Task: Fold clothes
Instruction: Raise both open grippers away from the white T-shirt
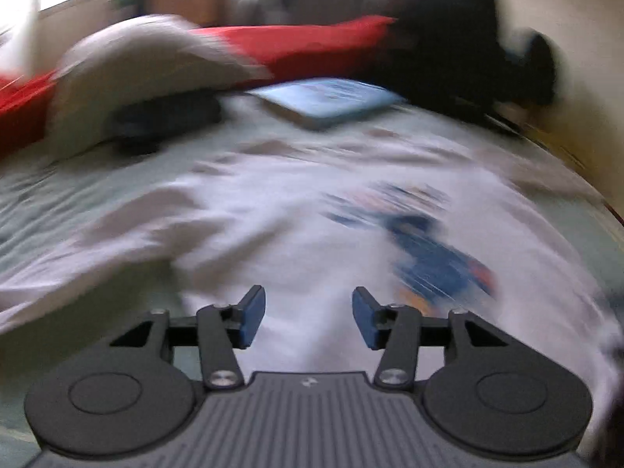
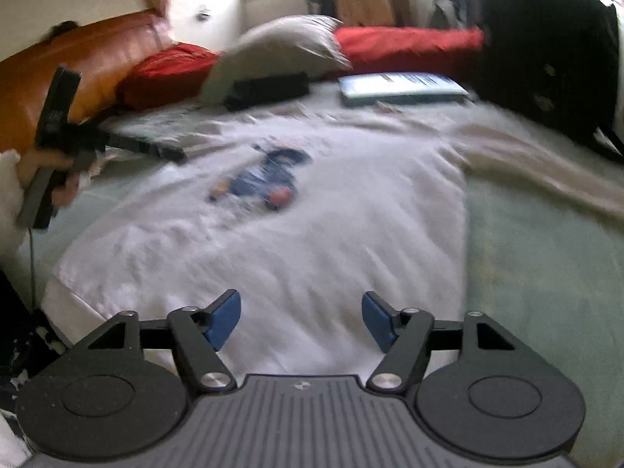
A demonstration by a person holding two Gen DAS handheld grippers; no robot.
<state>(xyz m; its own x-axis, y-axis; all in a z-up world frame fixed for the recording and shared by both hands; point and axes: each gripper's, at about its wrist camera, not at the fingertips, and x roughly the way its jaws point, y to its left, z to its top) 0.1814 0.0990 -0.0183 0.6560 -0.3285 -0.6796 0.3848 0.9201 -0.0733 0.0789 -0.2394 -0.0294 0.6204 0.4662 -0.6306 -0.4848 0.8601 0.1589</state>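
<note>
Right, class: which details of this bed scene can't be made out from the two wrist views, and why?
- Print on the white T-shirt: motion blur smears it in both views.
- Book cover text: blurred and too small, left wrist view.
- Shirt's near hem: hidden behind the right gripper.
- Dark item under the grey pillow: blurred, part covered.

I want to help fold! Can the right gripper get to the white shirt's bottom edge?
Probably yes. The right gripper hangs open just above the white shirt, nothing lies between, and the bed beside it is bare.
</note>
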